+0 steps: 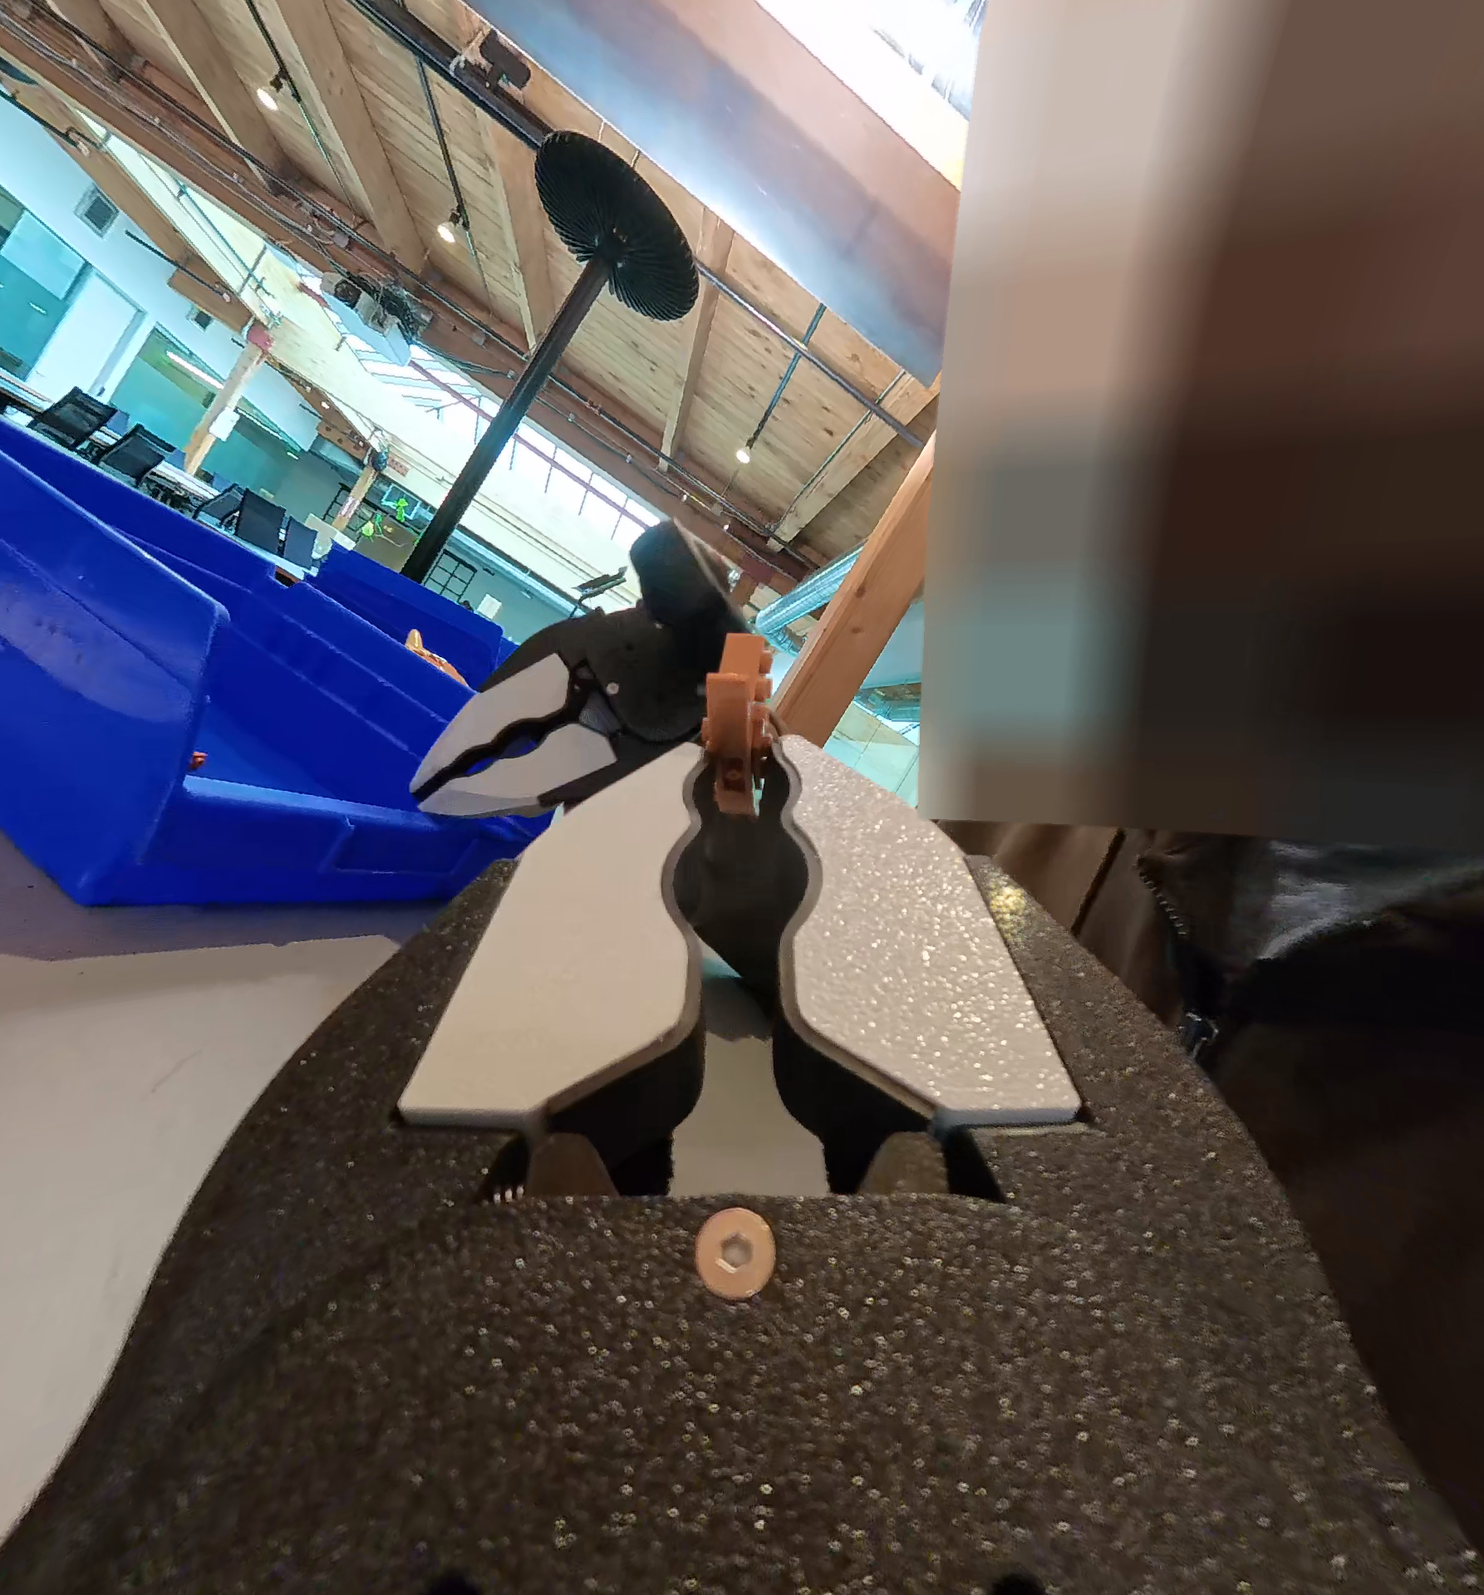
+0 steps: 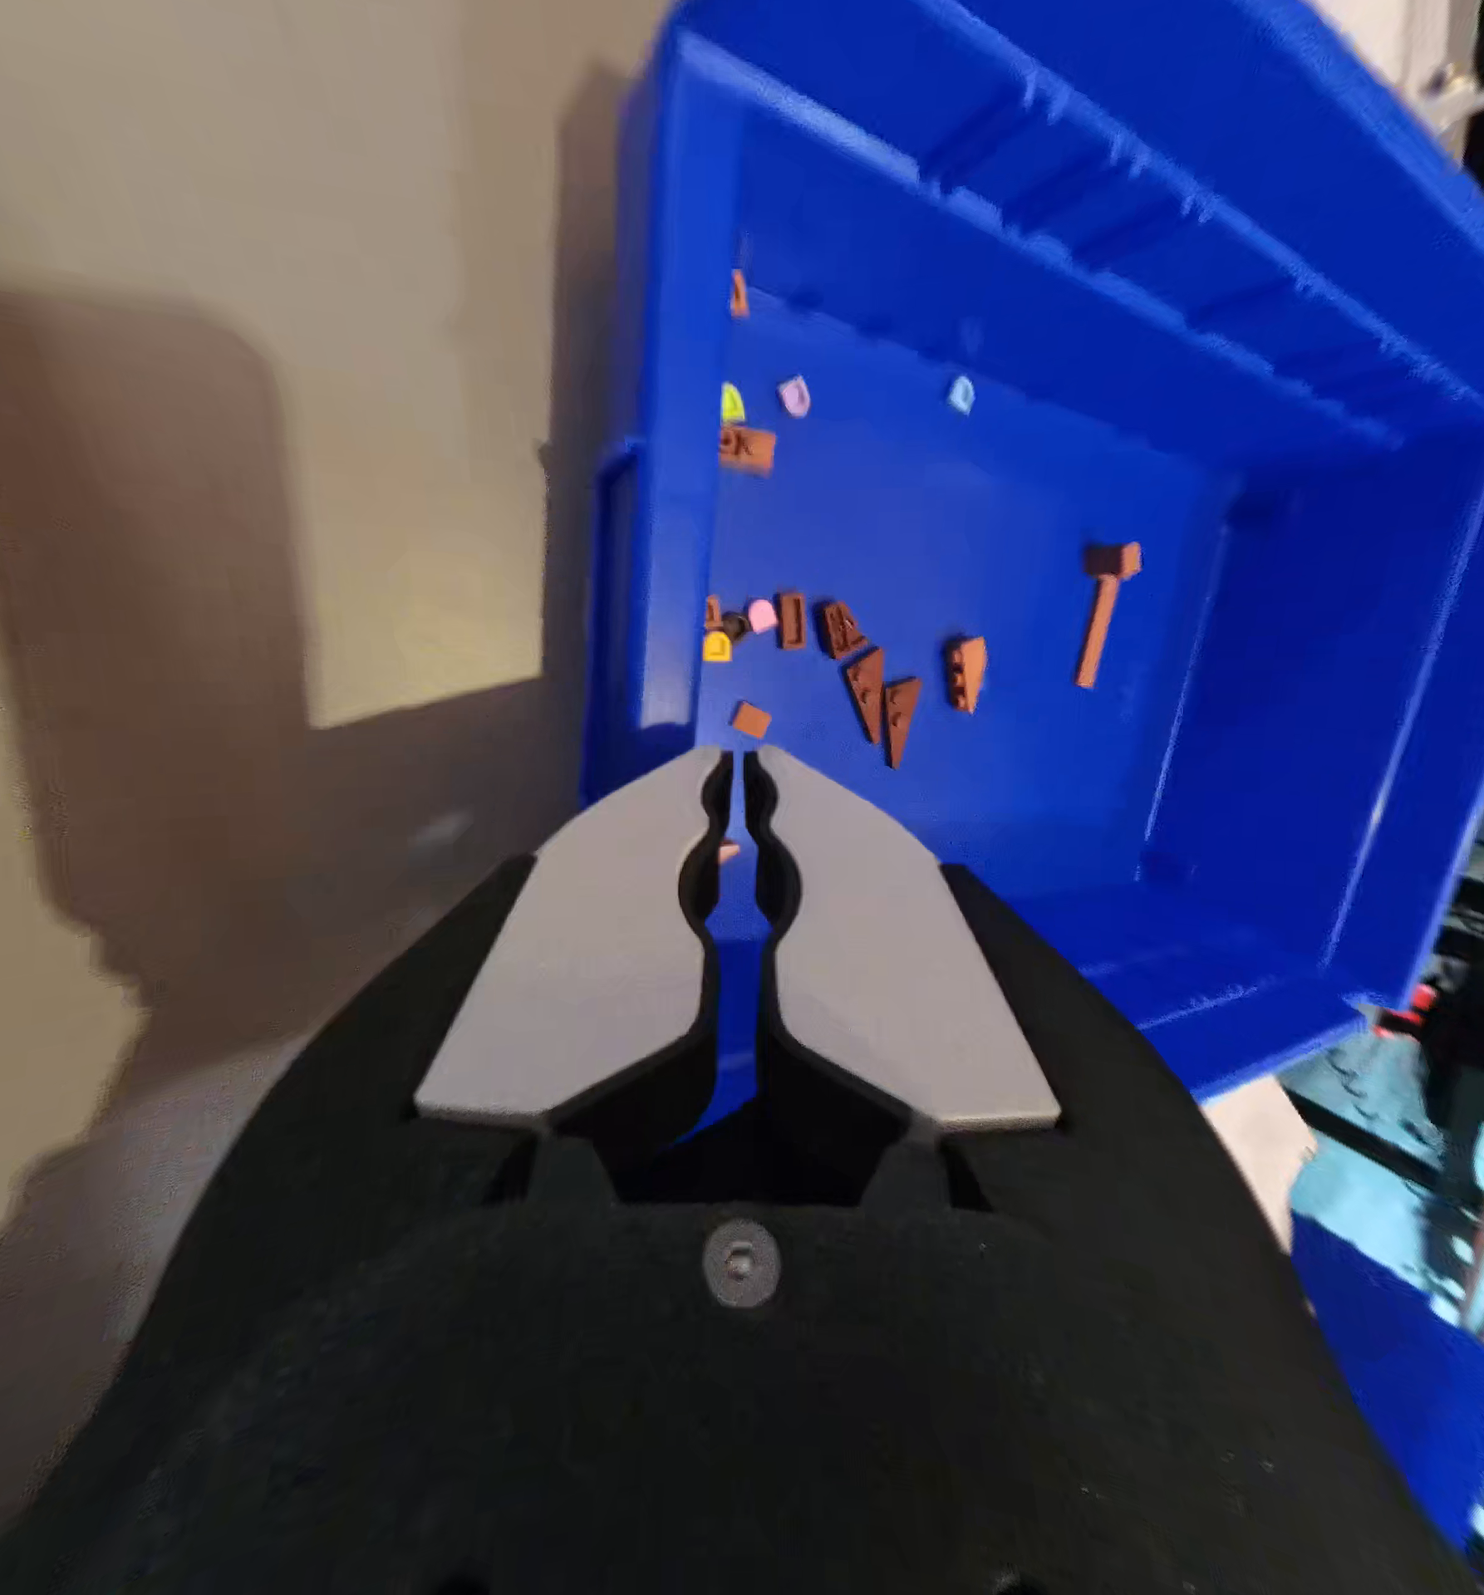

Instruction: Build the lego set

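Note:
My left gripper is shut on a small orange-brown brick assembly that stands up out of the fingertips, raised above the table. My right gripper hovers over the near left part of a blue bin. Its fingers are closed to a thin slit, and I see nothing between the tips. It also shows in the left wrist view, to the left of the held assembly, tips together. Just past its tips lies a small brown tile. A pale pink bit shows through the slit farther back.
The bin holds several loose pieces: brown wedge plates, a long brown hammer-like piece, and yellow and pink bits. More blue bins stand on the grey table. A person's dark jacket is at right. Tip to tip, the grippers are about 25 cm apart.

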The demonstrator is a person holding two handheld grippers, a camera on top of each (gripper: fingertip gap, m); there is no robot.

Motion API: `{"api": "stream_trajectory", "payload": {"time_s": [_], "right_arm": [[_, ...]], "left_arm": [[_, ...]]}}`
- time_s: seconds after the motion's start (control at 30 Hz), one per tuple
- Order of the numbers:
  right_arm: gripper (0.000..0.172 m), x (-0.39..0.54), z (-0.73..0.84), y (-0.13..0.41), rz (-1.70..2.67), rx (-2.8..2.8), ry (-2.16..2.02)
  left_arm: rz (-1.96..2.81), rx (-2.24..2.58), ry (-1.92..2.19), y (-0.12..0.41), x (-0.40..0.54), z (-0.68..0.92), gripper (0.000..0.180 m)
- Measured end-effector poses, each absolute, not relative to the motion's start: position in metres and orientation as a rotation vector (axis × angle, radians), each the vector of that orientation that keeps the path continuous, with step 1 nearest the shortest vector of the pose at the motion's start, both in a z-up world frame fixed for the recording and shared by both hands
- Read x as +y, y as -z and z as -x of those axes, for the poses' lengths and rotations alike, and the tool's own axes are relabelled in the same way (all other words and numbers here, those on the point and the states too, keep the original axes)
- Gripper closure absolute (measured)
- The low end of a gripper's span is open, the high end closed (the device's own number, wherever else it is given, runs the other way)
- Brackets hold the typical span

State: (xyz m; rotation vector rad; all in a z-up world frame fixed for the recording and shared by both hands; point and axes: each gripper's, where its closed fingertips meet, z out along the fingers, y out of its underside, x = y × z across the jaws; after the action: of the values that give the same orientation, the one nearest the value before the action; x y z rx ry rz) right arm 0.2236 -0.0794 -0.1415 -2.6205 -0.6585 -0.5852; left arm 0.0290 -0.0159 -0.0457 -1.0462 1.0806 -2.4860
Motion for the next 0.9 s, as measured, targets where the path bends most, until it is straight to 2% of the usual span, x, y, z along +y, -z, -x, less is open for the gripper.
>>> {"api": "stream_trajectory", "payload": {"time_s": [0.17, 0.23, 0.33, 0.4, 0.43, 0.5, 0.57, 0.73, 0.8, 0.9], "right_arm": [[0.171, -0.085, -0.219, 0.142, 2.645, -0.612, 0.474], [0.16, -0.087, -0.205, 0.133, 2.611, -0.606, 0.298], [0.161, -0.08, -0.199, 0.111, 2.521, -0.55, 0.205], [0.161, -0.079, -0.199, 0.124, 2.586, -0.553, 0.239], [0.159, -0.083, -0.201, 0.138, 2.66, -0.581, 0.293], [0.144, -0.09, -0.203, 0.16, 2.763, -0.635, 0.395], [0.137, -0.093, -0.2, 0.164, 2.771, -0.676, 0.457], [0.145, -0.123, -0.16, 0.162, 2.752, -0.741, 0.248], [0.141, -0.147, -0.133, 0.158, 2.742, -0.805, 0.074], [0.143, -0.164, -0.119, 0.125, 2.636, -0.788, -0.036]], "left_arm": [[1.054, 1.049, 2.508, 0.045, -0.012, -0.028, 0.169], [1.057, 1.039, 2.519, 0.045, -0.012, -0.027, 0.169], [1.055, 1.042, 2.519, 0.045, -0.013, -0.026, 0.169], [1.052, 1.053, 2.511, 0.045, -0.014, -0.026, 0.169], [1.05, 1.057, 2.509, 0.045, -0.014, -0.026, 0.169], [1.05, 1.056, 2.507, 0.045, -0.014, -0.026, 0.169], [1.052, 1.051, 2.507, 0.045, -0.014, -0.026, 0.169], [1.054, 1.049, 2.507, 0.045, -0.013, -0.025, 0.169], [1.054, 1.051, 2.505, 0.045, -0.013, -0.025, 0.169], [1.049, 1.06, 2.499, 0.045, -0.014, -0.025, 0.169]]}}
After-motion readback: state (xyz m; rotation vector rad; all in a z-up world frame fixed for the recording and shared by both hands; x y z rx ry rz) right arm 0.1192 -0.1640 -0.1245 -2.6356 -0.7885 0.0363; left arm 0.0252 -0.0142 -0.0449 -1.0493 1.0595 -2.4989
